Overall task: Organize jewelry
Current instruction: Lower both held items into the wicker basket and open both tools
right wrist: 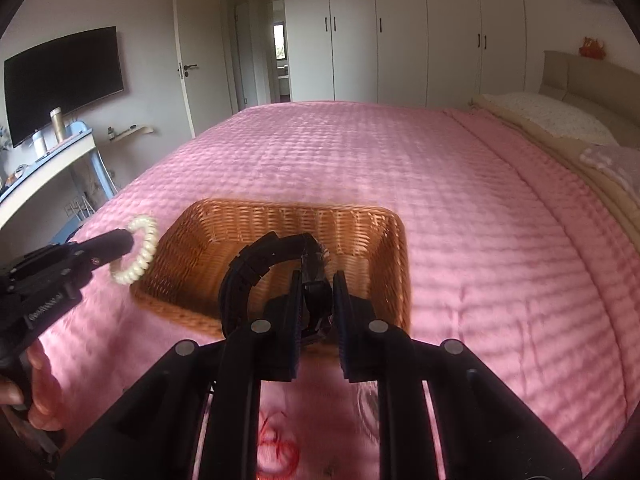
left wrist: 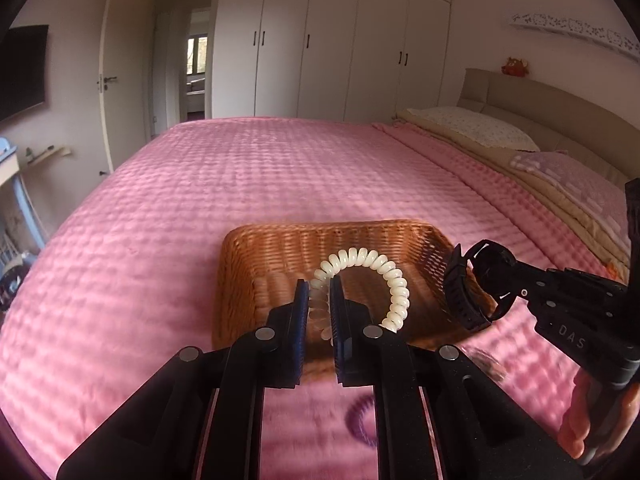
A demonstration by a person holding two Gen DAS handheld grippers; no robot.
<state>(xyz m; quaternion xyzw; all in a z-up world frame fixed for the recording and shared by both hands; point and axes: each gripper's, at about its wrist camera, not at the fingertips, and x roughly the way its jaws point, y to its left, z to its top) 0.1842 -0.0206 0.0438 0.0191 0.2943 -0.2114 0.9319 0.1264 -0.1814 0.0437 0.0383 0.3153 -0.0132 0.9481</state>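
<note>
A brown wicker basket [left wrist: 280, 248] [right wrist: 240, 224] sits on the pink bedspread. My left gripper [left wrist: 319, 286] is shut on a white spiral bracelet [left wrist: 376, 264] and holds it over the basket's near side; the bracelet also shows in the right wrist view [right wrist: 138, 252], left of the basket. My right gripper [right wrist: 316, 280] is shut on a black wristwatch [right wrist: 260, 260] and holds it above the basket's near edge. In the left wrist view the watch [left wrist: 464, 296] hangs by the basket's right wall, held by the right gripper [left wrist: 486, 276].
A purple spiral band [left wrist: 362, 420] lies on the bedspread [left wrist: 200, 200] under my left gripper. A red string item [right wrist: 280, 448] and a clear ring-like item [right wrist: 368, 404] lie under my right gripper. Pillows [left wrist: 472, 128] lie at the right, a desk [right wrist: 48, 160] at the left.
</note>
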